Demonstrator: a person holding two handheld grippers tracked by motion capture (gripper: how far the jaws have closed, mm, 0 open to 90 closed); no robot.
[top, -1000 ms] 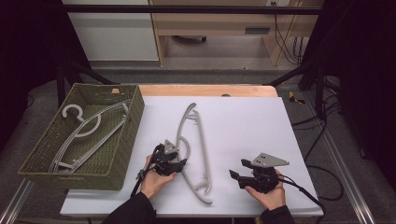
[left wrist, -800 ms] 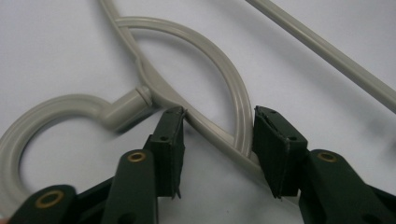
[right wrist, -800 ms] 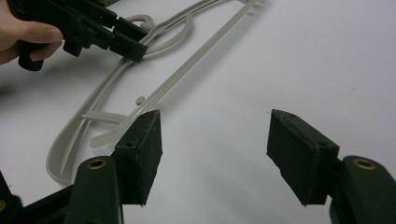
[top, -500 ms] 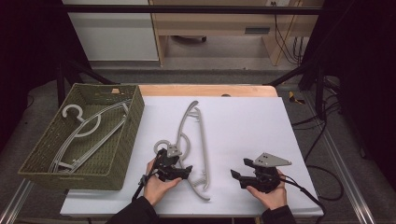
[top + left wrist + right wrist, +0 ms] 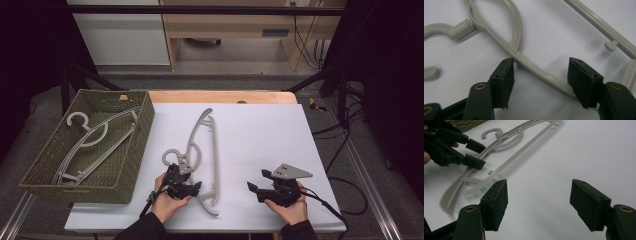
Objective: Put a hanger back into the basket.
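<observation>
Left gripper [image 5: 540, 67] jaws parted, just been closing — grey hanger [image 5: 536, 71] arm runs between pads, ungripped; right gripper [image 5: 539, 195] wide, apart.

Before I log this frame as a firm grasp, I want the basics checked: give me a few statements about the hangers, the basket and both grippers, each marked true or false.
1. A grey hanger lies on the white table. True.
2. The left gripper is clamped tight on it. False: its jaws, just closing, straddle the hanger's arm with a gap showing at the pads.
3. The woven basket is empty. False: another hanger lies inside.
4. The right gripper is open with nothing between its jaws. True.
5. The basket stands right of the table hanger. False: it stands to its left in the high view.
</observation>
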